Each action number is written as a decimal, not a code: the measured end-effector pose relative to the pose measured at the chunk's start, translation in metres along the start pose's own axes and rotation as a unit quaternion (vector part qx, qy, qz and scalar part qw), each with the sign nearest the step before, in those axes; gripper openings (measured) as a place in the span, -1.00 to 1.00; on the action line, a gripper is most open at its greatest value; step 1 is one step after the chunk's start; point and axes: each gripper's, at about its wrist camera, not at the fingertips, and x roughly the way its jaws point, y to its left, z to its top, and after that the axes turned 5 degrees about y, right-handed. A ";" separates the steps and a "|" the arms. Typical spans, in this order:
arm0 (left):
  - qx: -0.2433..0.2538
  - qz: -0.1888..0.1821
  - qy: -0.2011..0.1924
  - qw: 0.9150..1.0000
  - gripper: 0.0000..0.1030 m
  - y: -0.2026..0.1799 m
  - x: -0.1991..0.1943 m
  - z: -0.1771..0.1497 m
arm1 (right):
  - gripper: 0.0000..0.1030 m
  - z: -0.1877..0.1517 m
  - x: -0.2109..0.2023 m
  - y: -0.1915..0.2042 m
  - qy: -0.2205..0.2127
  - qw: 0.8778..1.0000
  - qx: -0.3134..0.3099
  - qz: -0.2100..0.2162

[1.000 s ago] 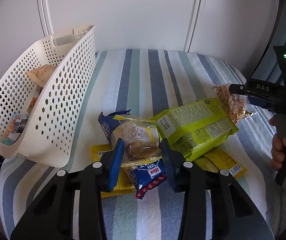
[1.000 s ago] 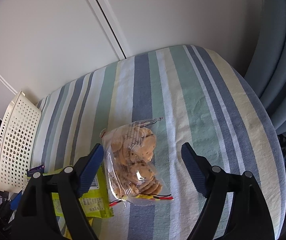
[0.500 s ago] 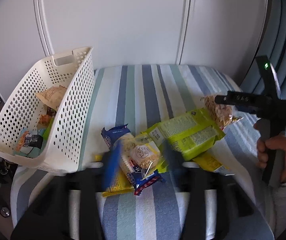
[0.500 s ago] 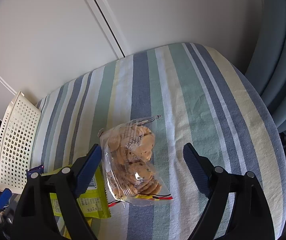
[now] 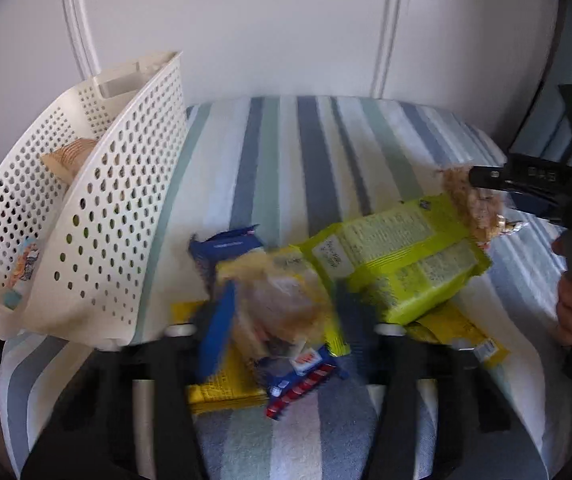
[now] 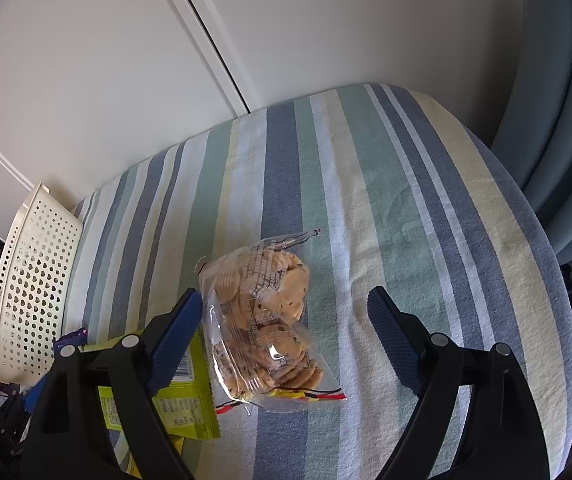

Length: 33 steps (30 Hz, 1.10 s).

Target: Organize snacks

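Fingers of my right gripper (image 6: 282, 334) stand wide apart, one each side of the cookie bag (image 6: 266, 320) without touching it. Bag lies flat on the striped cloth (image 6: 425, 200), long axis running away from me, sealed striped end nearest. My left gripper (image 5: 282, 320) is motion-blurred over the snack pile (image 5: 286, 312); whether it grips anything, I cannot tell. White basket (image 5: 98, 216) sits left of the pile.
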 end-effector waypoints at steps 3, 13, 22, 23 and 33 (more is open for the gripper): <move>-0.003 -0.010 -0.010 1.000 -0.36 -0.001 -0.010 -0.004 | 0.63 0.000 0.000 0.001 0.000 1.000 -0.002 -0.002; -0.004 -0.024 -0.080 0.996 -0.36 0.004 -0.066 0.001 | 0.63 -0.001 -0.001 0.002 -0.001 1.000 -0.002 -0.003; -0.057 0.003 -0.126 0.990 -0.36 0.051 -0.101 0.016 | 0.63 -0.001 -0.002 0.002 -0.001 1.000 -0.002 -0.005; -0.063 0.006 -0.127 0.990 -0.36 0.056 -0.102 0.017 | 0.63 -0.001 -0.002 0.003 0.000 1.000 -0.002 -0.006; -0.134 0.061 -0.146 0.978 -0.36 0.127 -0.112 0.029 | 0.63 -0.002 0.002 0.006 0.007 1.000 -0.008 -0.012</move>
